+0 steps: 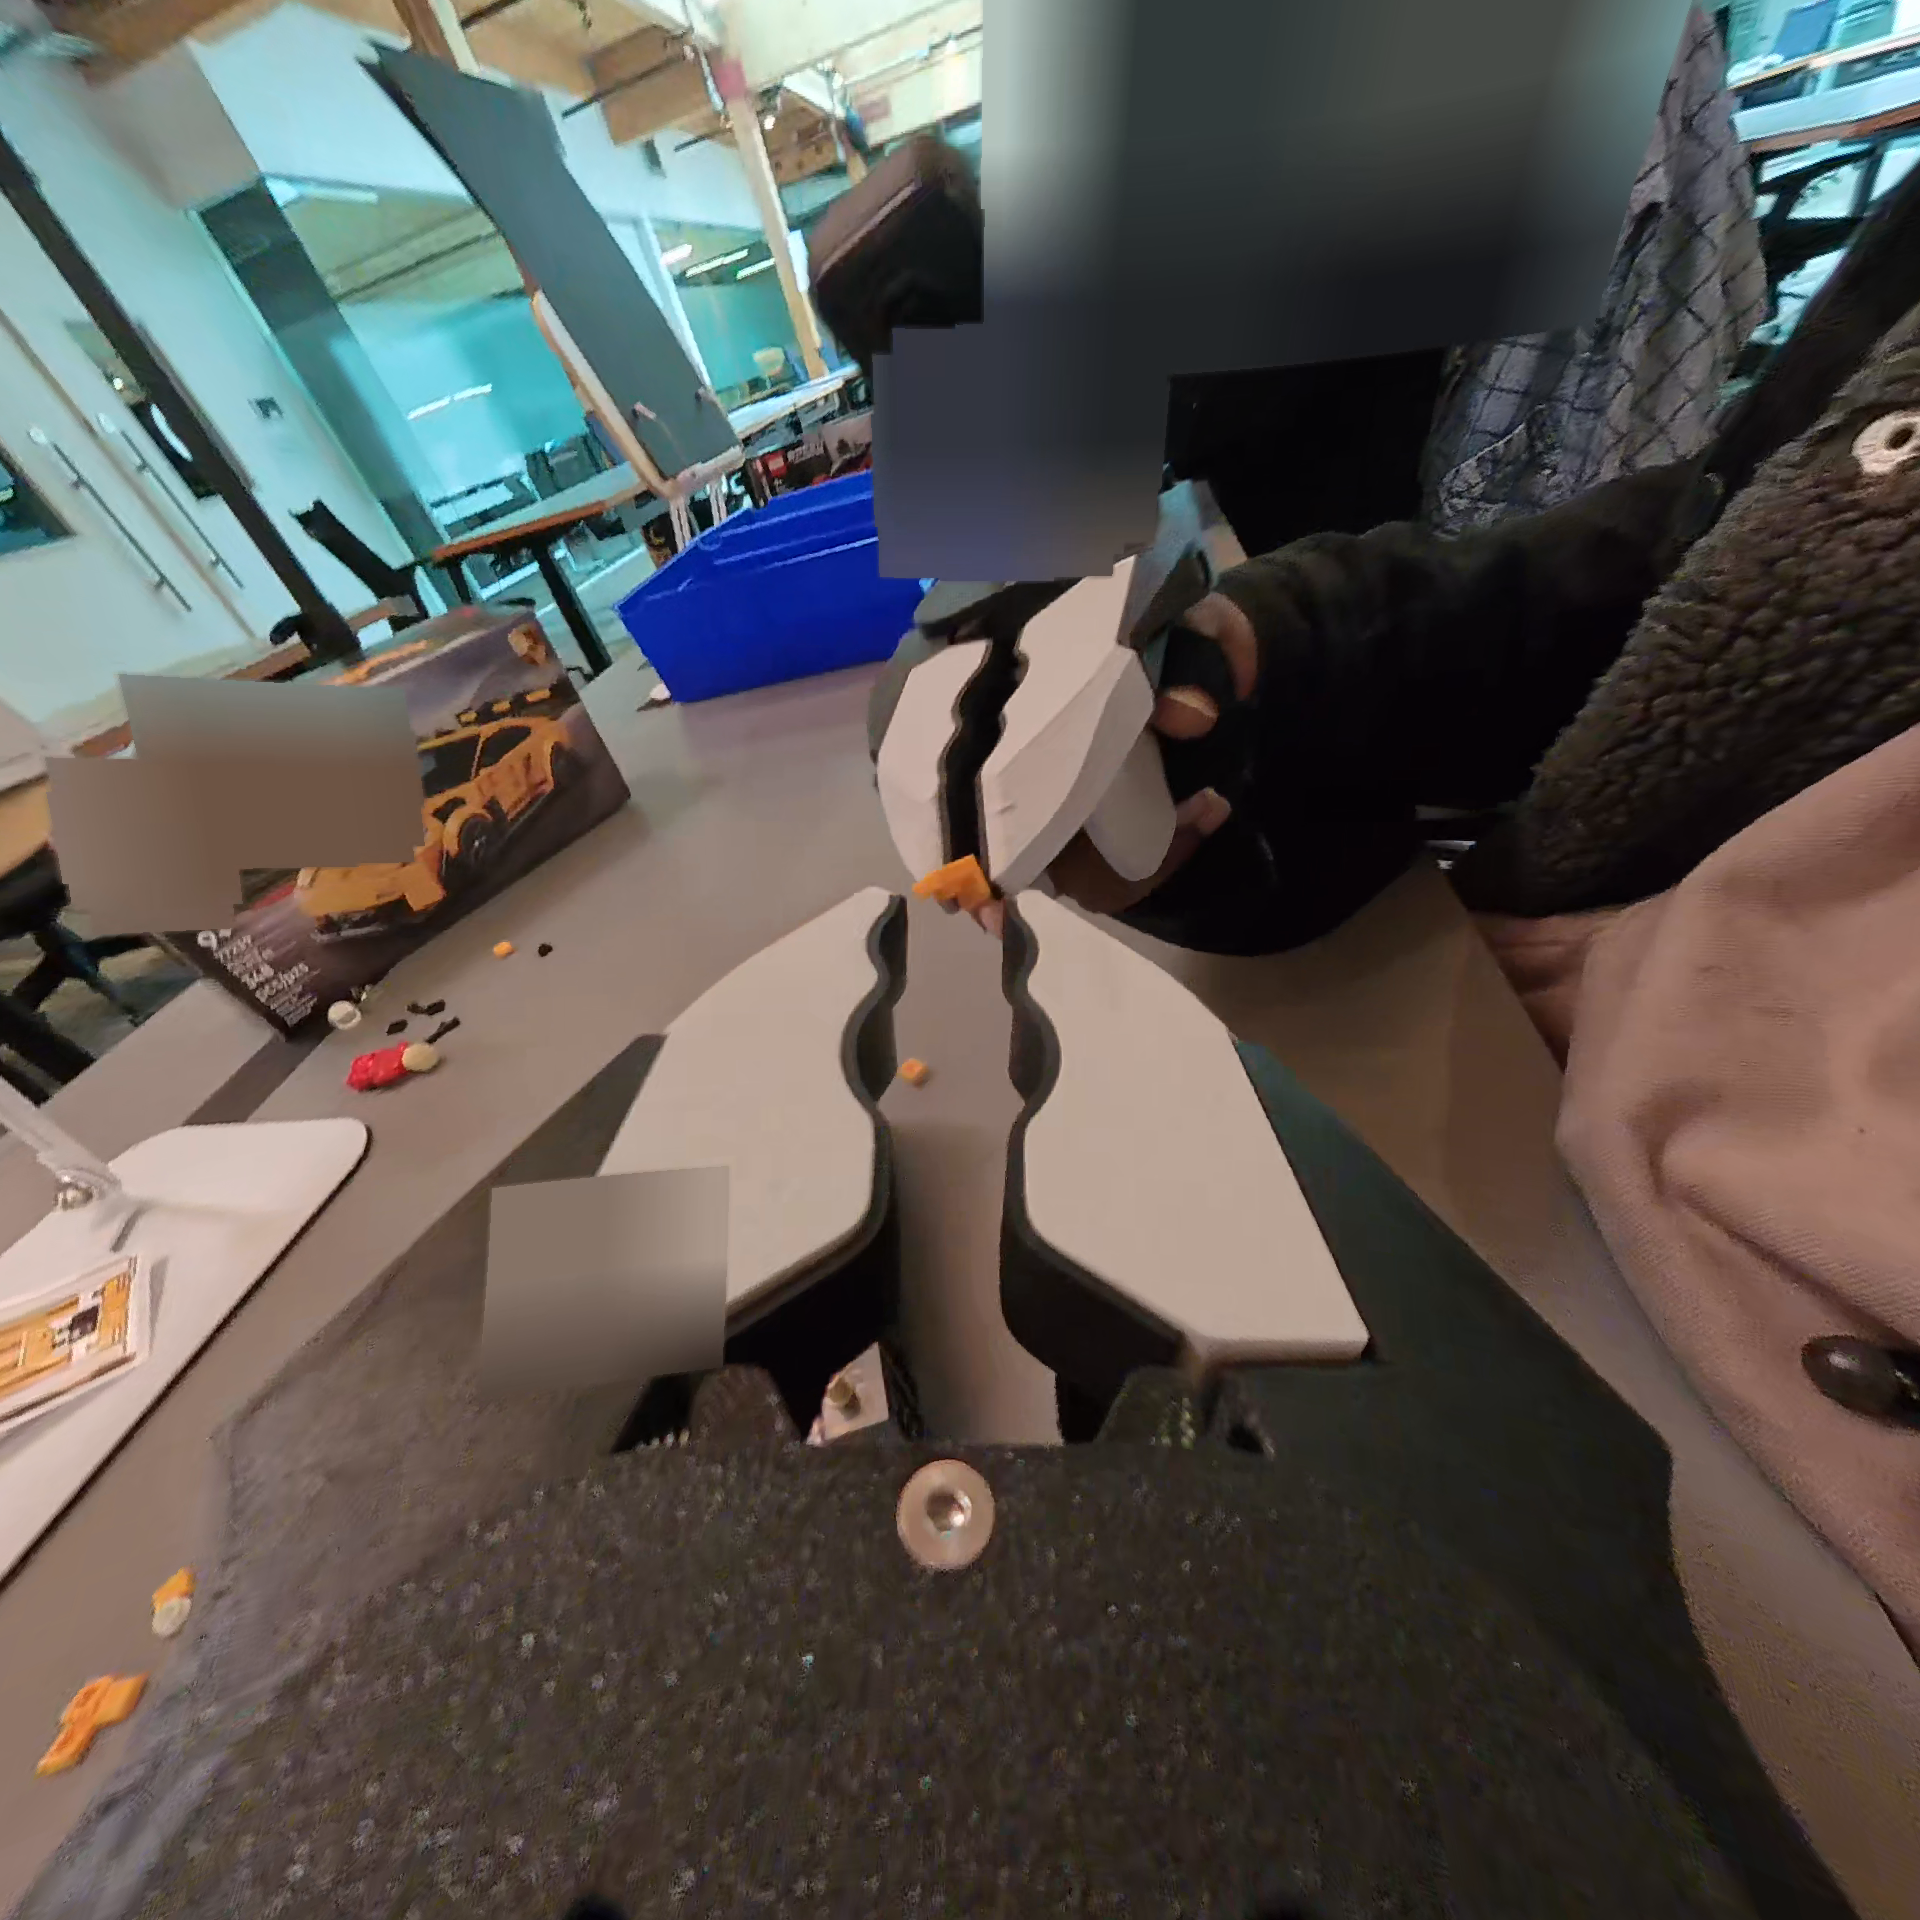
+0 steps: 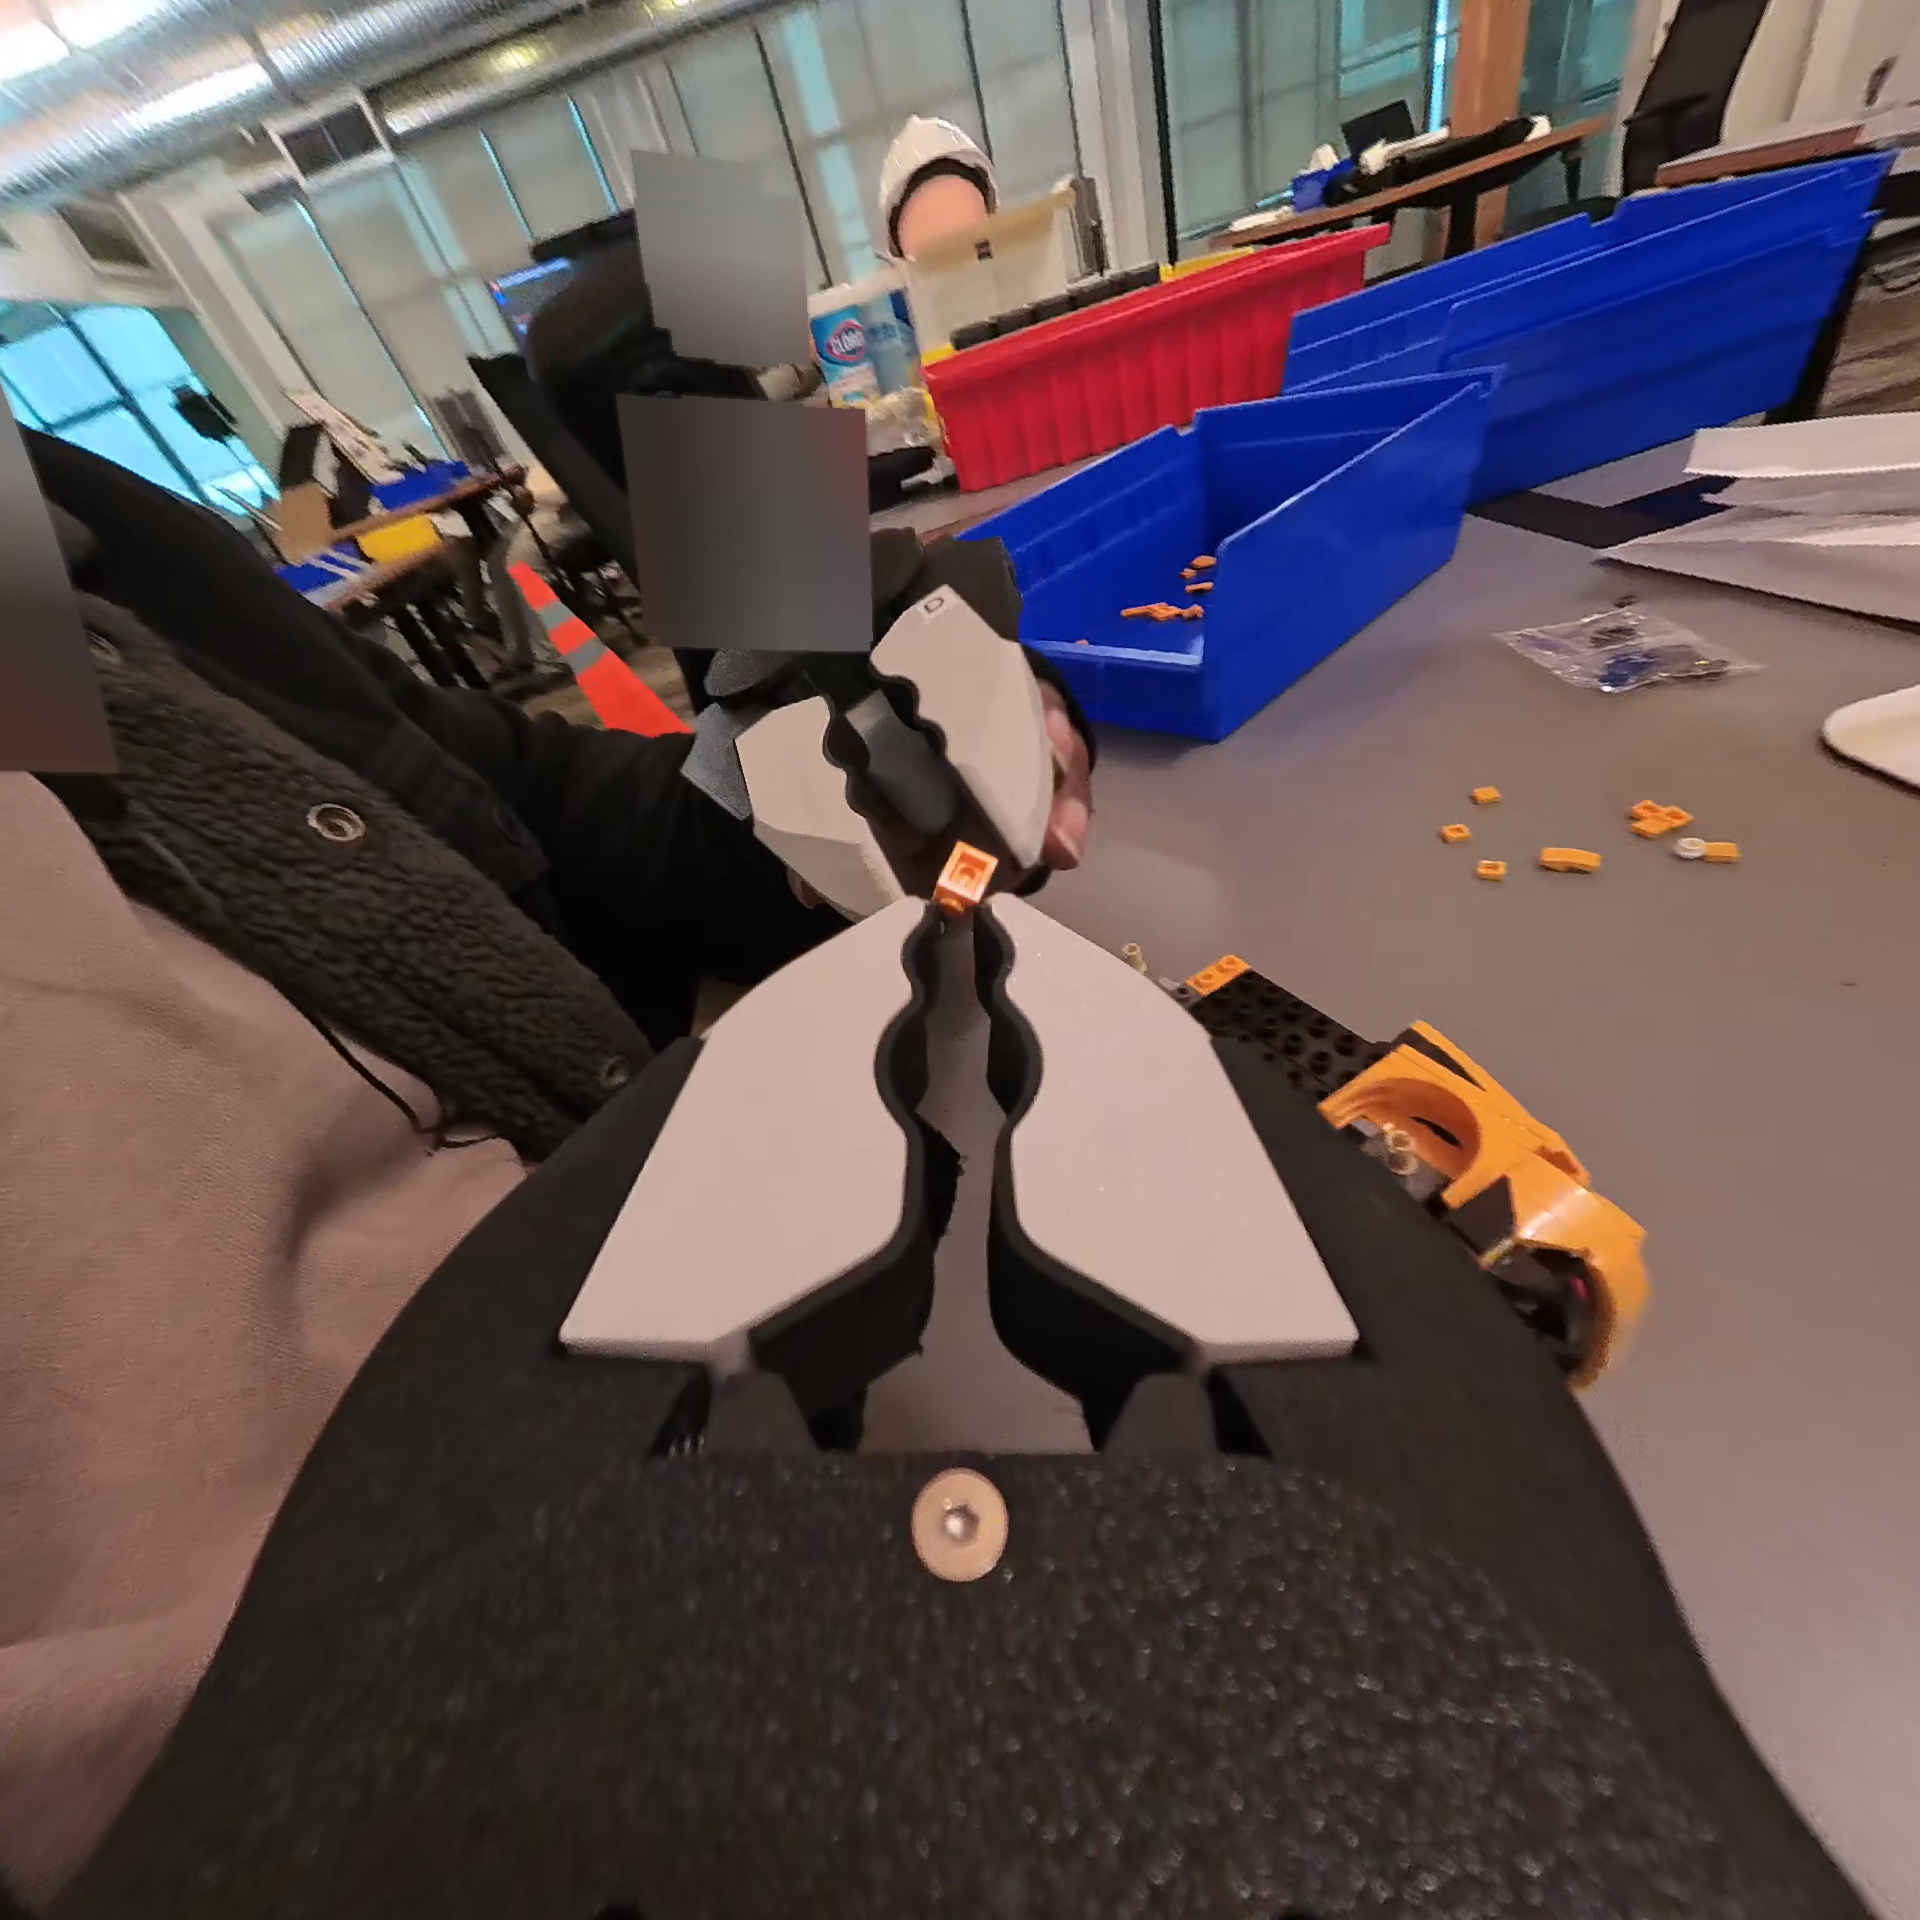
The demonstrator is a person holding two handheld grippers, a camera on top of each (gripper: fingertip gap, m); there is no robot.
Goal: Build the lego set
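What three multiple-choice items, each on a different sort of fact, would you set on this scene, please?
1. Where is the small orange brick?
A. In the red bin
B. At the right gripper's fingertips
C. On the white pad

2. What colours is the partly built car model beside the right gripper?
A. Orange and black
B. Blue and white
C. Red and green

3. How do the left gripper's fingers stand?
A. Closed on a black piece
B. Closed on a white piece
C. Apart

Answers: 1 B, both views show the brick pinched at that gripper's tips; 2 A, orange arches sit on a black studded base; 3 C, grey table shows between the fingers.
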